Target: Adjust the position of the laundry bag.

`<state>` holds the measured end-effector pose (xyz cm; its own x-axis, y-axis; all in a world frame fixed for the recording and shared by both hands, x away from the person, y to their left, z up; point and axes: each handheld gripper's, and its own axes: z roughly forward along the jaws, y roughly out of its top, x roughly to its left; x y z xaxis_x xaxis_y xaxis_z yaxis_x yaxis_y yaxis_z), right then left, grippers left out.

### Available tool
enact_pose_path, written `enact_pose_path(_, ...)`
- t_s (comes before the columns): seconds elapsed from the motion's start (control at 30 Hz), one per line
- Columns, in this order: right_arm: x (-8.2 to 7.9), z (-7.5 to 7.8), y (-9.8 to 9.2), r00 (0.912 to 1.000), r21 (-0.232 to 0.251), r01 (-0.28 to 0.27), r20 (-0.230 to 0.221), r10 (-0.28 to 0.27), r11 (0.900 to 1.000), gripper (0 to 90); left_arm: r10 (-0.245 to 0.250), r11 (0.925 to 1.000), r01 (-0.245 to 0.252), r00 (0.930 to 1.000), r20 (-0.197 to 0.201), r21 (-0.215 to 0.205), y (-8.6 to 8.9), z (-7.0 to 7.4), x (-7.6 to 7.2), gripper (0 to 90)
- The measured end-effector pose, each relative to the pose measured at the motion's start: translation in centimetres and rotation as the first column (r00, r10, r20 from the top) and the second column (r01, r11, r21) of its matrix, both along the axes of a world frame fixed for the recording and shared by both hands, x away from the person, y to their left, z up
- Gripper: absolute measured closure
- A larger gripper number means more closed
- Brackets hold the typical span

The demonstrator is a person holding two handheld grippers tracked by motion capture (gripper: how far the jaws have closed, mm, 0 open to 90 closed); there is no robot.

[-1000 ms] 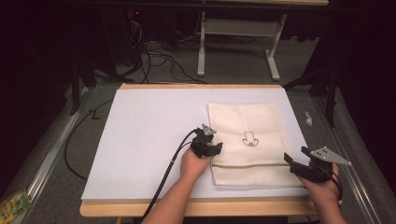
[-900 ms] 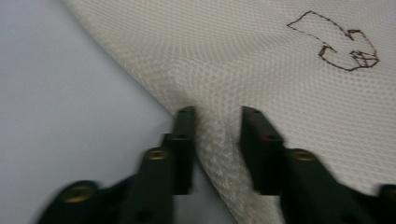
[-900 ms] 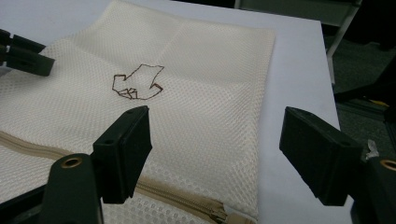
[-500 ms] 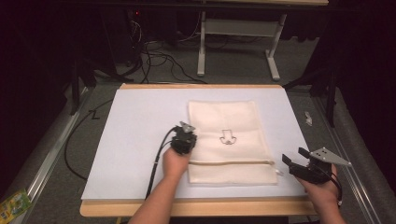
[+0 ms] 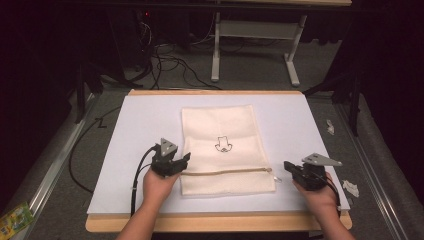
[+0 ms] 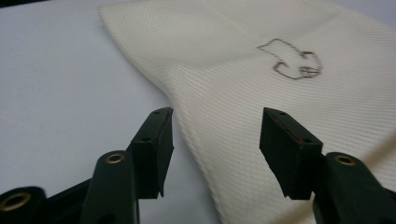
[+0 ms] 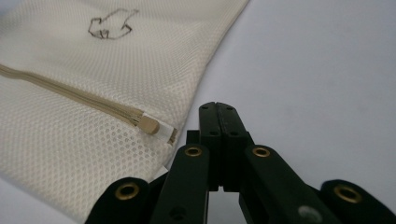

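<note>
A cream mesh zipper bag lies flat on the white sheet covering the desk, roughly centre, zip end nearest the person. A small outline drawing sits mid-bag. The tan zipper runs across the near end, w/ its pull tab at the bag's right edge.

Left claw is spread wide, jaws straddling the bag's left edge, which shows a slight ridge in the fabric between them. Nothing is pinched yet. Right claw is fully closed on nothing, resting just beside the pull tab, apart from it.

Likely risks, as a judgement:
- Mesh is thin and limp. If the left claw closes too shallow it may catch only one layer, or slip off.
- The bag isn't anchored, so any tug on the tab prob. drags the whole bag across the smooth sheet instead of running the zip.
- The tab is small and lies flat. The right claw must open first, and could pinch mesh along w/ it and snag.
- The claw could also grab the sheet underneath.
</note>
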<state>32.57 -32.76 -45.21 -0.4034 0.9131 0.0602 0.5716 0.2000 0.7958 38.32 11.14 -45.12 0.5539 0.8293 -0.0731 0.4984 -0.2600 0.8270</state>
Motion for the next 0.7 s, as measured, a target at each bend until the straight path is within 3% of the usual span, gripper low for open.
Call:
enact_pose_path(0.03, 0.3, -0.3, 0.5, 0.9999, -0.012, 0.0, -0.013, 0.0, 1.0, 90.0, -0.019, 0.999, 0.018, 0.9995, -0.024, -0.041, 0.3, 0.0, -0.9, 43.4)
enact_pose_path(0.07, 0.8, -0.8, 1.5, 0.9991, -0.047, -0.005, -0.043, 0.003, 0.999, 90.0, -0.029, 0.9984, 0.027, 0.9993, -0.024, -0.049, 0.4, 0.0, -1.3, 41.8)
enact_pose_path(0.13, 1.0, -1.0, 2.4, 0.998, -0.058, -0.027, -0.059, 0.024, 0.998, 90.0, -0.033, 0.9979, 0.032, 0.9995, -0.004, -0.055, 0.5, 0.2, -1.8, 41.7)
enact_pose_path(0.17, 0.8, -0.9, 4.3, 0.9933, -0.057, -0.104, -0.057, 0.101, 0.993, 90.0, -0.037, 0.9969, 0.038, 0.9993, 0.007, -0.069, 0.6, 0.4, -2.0, 41.6)
enact_pose_path(0.2, -0.2, 0.5, 8.0, 0.9704, -0.08, -0.238, 0.021, 0.241, 0.968, 90.0, -0.049, 0.993, 0.051, 0.9986, 0.019, -0.106, 0.6, 0.7, -2.1, 40.6)
enact_pose_path(0.23, -0.4, 1.0, 8.5, 0.9656, -0.077, -0.253, 0.041, 0.257, 0.964, 89.4, -0.058, 0.9916, 0.061, 0.9978, 0.031, -0.114, 0.5, 0.8, -2.1, 40.6)
enact_pose_path(0.27, -0.6, 2.2, 9.1, 0.9635, -0.045, -0.251, 0.084, 0.254, 0.967, 86.9, -0.065, 0.9916, 0.068, 0.9972, 0.038, -0.109, 0.4, 0.7, -2.1, 40.3)
enact_pose_path(0.3, -0.6, 2.2, 9.1, 0.9635, -0.045, -0.251, 0.084, 0.254, 0.967, 86.9, -0.065, 0.9916, 0.068, 0.9972, 0.038, -0.109, 0.4, 0.7, -2.1, 39.9)
enact_pose_path(0.33, -0.3, 2.7, 7.8, 0.9783, -0.069, -0.161, 0.121, 0.169, 0.985, 82.5, -0.087, 0.9934, 0.091, 0.9949, 0.051, -0.07, 0.1, 0.3, -2.2, 40.0)
enact_pose_path(0.37, 0.0, 2.4, 7.0, 0.9845, -0.091, -0.118, 0.119, 0.129, 0.989, 82.5, -0.087, 0.9934, 0.091, 0.9949, 0.051, -0.07, 0.1, 0.3, -2.2, 40.2)
enact_pose_path(0.4, 0.4, 1.8, 5.9, 0.9925, -0.079, -0.072, 0.093, 0.079, 0.994, 82.5, -0.102, 0.9935, 0.105, 0.9926, 0.066, -0.043, 0.0, 0.0, -2.3, 40.2)
enact_pose_path(0.43, 0.4, 1.8, 5.9, 0.9925, -0.079, -0.072, 0.093, 0.079, 0.994, 82.5, -0.102, 0.9935, 0.105, 0.9926, 0.066, -0.043, 0.0, 0.0, -2.3, 40.3)
enact_pose_path(0.47, 0.7, 1.4, 5.1, 0.9969, -0.06, -0.043, 0.063, 0.047, 0.997, 82.5, -0.105, 0.9935, 0.108, 0.9916, 0.075, -0.036, 0.1, -0.2, -2.3, 40.3)
enact_pose_path(0.5, 1.2, 0.0, 3.6, 0.9999, -0.062, -0.014, 0.006, 0.015, 0.998, 80.9, -0.093, 0.994, 0.097, 0.9926, 0.078, -0.05, 0.3, -0.2, -2.2, 42.5)
enact_pose_path(0.6, 1.5, -0.9, 3.2, 0.9974, -0.004, -0.021, -0.069, 0.021, 1.0, 75.1, -0.077, 0.9923, 0.082, 0.9953, 0.059, -0.093, 0.4, 0.0, -2.1, 44.3)
enact_pose_path(0.67, 1.5, -1.1, 3.2, 0.9968, -0.011, -0.024, -0.076, 0.023, 1.0, 73.2, -0.072, 0.9932, 0.077, 0.9955, 0.061, -0.087, 0.4, 0.0, -2.1, 44.4)
enact_pose_path(0.7, 1.6, -1.5, 3.4, 0.9953, -0.014, -0.023, -0.094, 0.022, 1.0, 67.8, -0.072, 0.9931, 0.077, 0.9956, 0.06, -0.089, 0.2, 0.0, -2.2, 41.9)
